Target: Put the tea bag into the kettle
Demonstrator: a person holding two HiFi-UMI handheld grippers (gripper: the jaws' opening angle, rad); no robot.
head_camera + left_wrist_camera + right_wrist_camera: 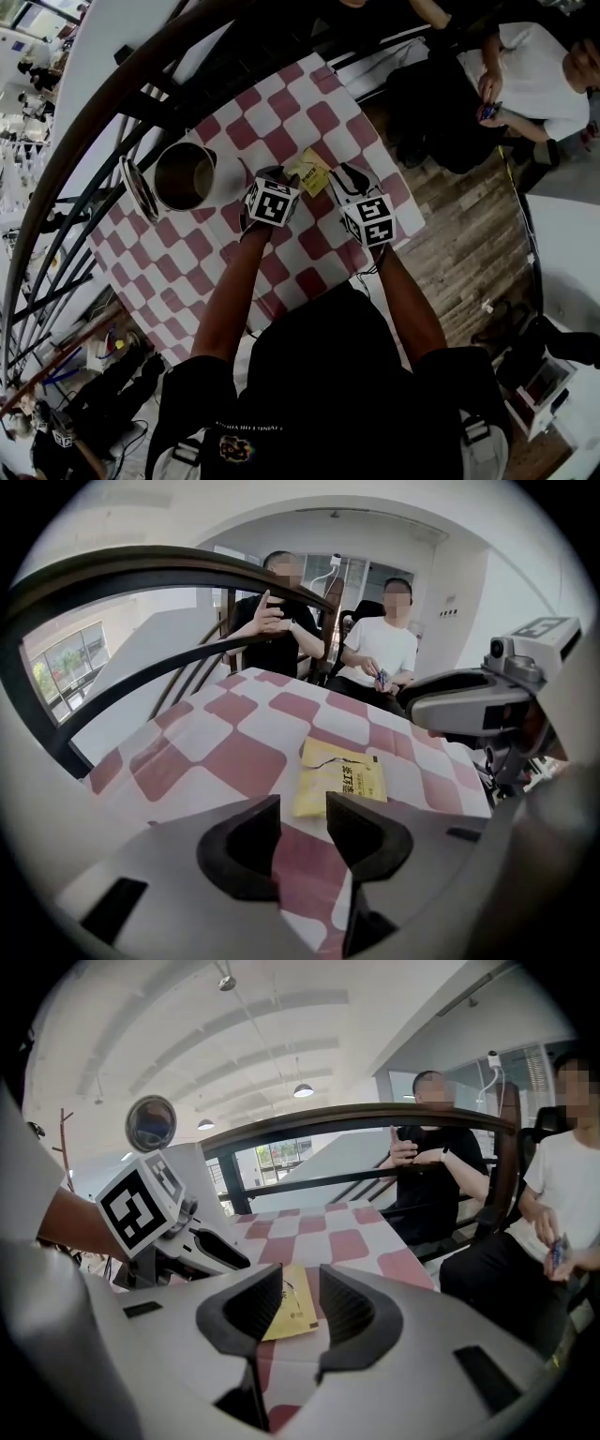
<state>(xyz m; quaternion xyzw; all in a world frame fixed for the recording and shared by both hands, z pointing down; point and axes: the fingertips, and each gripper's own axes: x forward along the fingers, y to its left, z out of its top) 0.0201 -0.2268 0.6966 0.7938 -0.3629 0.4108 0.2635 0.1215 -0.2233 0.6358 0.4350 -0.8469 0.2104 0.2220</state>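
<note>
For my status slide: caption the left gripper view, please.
Open left gripper aimed at yellow tea bag lying on checkered tablecloth.

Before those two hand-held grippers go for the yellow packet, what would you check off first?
1. Tea bag lies flat on the checked cloth, just ahead of both grippers: ok.
2. Left hand-held gripper has its jaws apart with nothing between them: ok.
3. Right hand-held gripper has its jaws apart and nothing pinched: ok.
4. Kettle has its mouth uncovered, with the lid off and beside it: ok.
5. Whether the packet is already torn open: cannot tell.
6. Whether there is water in the kettle: cannot tell, the inside is dark.
</note>
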